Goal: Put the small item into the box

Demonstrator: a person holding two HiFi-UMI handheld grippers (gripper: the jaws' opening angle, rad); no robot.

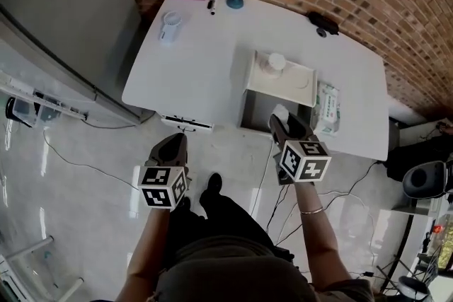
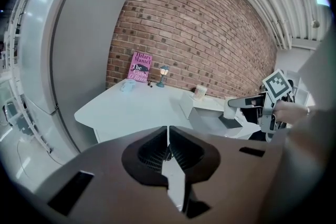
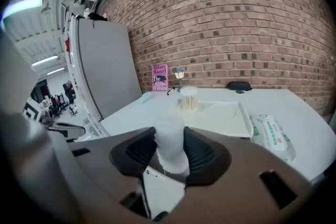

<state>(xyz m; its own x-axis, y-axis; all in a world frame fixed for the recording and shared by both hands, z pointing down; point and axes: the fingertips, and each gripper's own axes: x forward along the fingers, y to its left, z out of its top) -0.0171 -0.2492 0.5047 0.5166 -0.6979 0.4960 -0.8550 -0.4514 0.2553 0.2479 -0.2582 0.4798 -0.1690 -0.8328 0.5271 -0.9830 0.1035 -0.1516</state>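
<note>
Right claw (image 3: 171, 157) is clamped on the small item (image 3: 169, 136), a white, soft-looking roll that stands upright between the pads. In the head view the item is held over the opening of the box (image 1: 245, 109), toward its 3 o'clock side, and is not resting inside. The box stands at the near edge of the table (image 1: 191, 74). Its lid (image 1: 297, 85) lies open at 12 o'clock and carries a cotton-swab tub (image 1: 274, 64). A wipes pack (image 1: 327, 107) lies at 3 o'clock of the box. Left claw (image 2: 168, 150) has its jaws together with nothing between them. It is off the table, at 7 o'clock of the box, over the floor (image 1: 85, 173).
</note>
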